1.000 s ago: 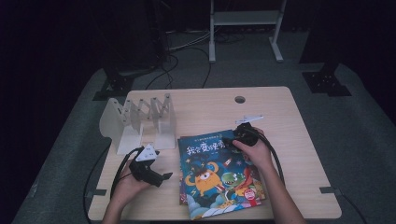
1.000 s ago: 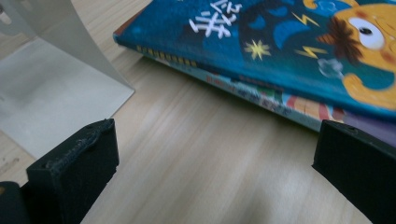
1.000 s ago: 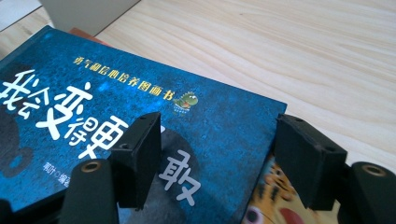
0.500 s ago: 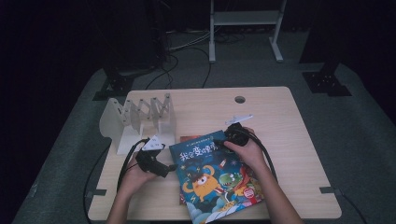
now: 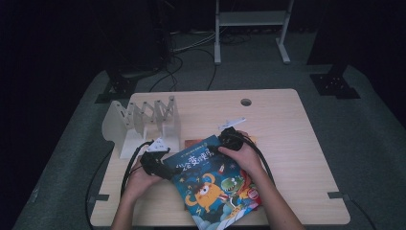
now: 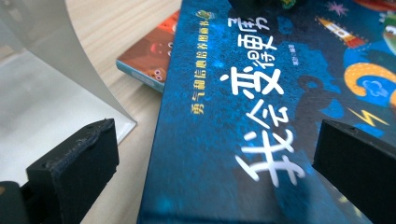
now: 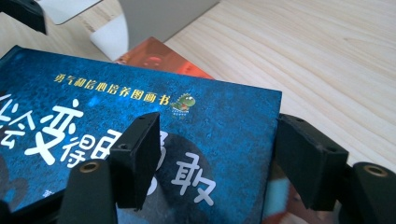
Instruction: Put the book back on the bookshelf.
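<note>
Clearly the blue picture book (image 5: pixel 210 184) was the thing being worked. It lay face up on the bench (image 5: pixel 287 134), skewed, its long axis running from the far corner under the right claw (image 5: pixel 225 141) back toward the person's edge. Beneath it, an orange book (image 6: pixel 149 56) peeked out at the far side.

The right claw sat at that far corner of the blue cover. In the right gripper view one pad rested over the cover and the other stood just past the book's edge (image 7: pixel 273 135), so the corner lay between the jaws, which stood at a narrow-to-middling gap. I could not tell for sure whether the pads actually pressed on it; they looked to straddle rather than pinch.

The left claw (image 5: pixel 165 167) was at the book's left long edge, just beside the spine. Its jaws stood wide in the left gripper view, one pad over the bare bench and one over the cover, with nothing gripped.

Beyond the left claw, just to its far side, stood the white folding book rack (image 5: pixel 143 120), its base plate (image 6: pixel 51 107) nearly touching the blue book's edge.

By my judgement the coming move hinged on this: the rack lay off past the left claw, and the book's spine already faced that way, so the left hand was nearer for guiding it in while the right lifted the far corner.
</note>
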### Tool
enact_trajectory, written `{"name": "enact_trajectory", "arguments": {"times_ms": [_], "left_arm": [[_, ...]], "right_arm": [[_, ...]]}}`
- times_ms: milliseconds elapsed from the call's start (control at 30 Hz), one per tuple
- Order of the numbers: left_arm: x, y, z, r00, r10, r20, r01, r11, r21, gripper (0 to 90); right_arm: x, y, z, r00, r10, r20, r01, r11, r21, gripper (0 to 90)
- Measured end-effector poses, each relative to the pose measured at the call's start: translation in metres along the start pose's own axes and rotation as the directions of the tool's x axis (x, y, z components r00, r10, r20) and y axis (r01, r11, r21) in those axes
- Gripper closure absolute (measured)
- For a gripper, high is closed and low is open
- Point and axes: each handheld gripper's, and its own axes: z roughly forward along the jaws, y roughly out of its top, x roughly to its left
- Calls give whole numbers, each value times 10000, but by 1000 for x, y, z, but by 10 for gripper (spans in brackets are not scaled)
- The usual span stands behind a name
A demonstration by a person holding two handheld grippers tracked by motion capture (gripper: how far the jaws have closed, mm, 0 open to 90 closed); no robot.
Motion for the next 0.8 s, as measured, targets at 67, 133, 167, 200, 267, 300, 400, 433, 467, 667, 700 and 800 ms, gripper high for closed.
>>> {"name": "enact_trajectory", "arguments": {"times_ms": [67, 133, 167, 200, 267, 300, 400, 433, 467, 667, 700, 800], "left_arm": [[-2, -2, 2, 10000, -33, 65, 32, 10000, 66, 0], [-2, -5, 3, 9996, -181, 229, 179, 9998, 68, 0], [-2, -8, 3, 9988, -328, 363, 329, 9995, -8, 0], [-2, -8, 3, 9988, -328, 363, 329, 9995, -8, 0], [-2, -10, 2, 9980, -397, 488, 397, 9992, 9, 0], [-3, -11, 2, 9964, -480, 698, 480, 9988, 10, 0], [-4, -12, 2, 9962, -521, 695, 519, 9986, 50, 0], [-5, -11, 2, 9966, -516, 648, 512, 9987, 70, 0], [-5, -11, 2, 9966, -527, 633, 522, 9986, 93, 0], [-7, -11, 1, 9964, -589, 606, 579, 9982, 180, 0], [-7, -11, 1, 9964, -602, 603, 592, 9981, 181, 0], [-8, -11, 1, 9964, -614, 581, 605, 9980, 182, 0]], "right_arm": [[4, 2, 2, 9999, -158, -25, 158, 9999, 17, 311], [5, 2, 1, 9997, -250, 24, 249, 9997, 21, 318], [6, 2, -3, 9990, -422, 145, 421, 9991, 113, 356], [6, 2, -3, 9990, -422, 145, 421, 9991, 113, 356], [7, 1, -9, 9987, -491, 155, 490, 9988, 53, 359], [5, -3, -17, 9988, -483, 107, 484, 9988, -85, 355], [4, -7, -26, 9989, -443, 163, 444, 9989, -115, 354], [3, -10, -31, 9989, -417, 212, 420, 9990, -140, 354], [2, -13, -36, 9986, -477, 219, 482, 9986, -239, 355], [0, -33, -62, 9982, -527, 299, 537, 9980, -333, 360], [1, -37, -66, 9979, -557, 329, 568, 9978, -329, 358], [2, -47, -79, 9971, -628, 437, 645, 9971, -405, 354]]}}
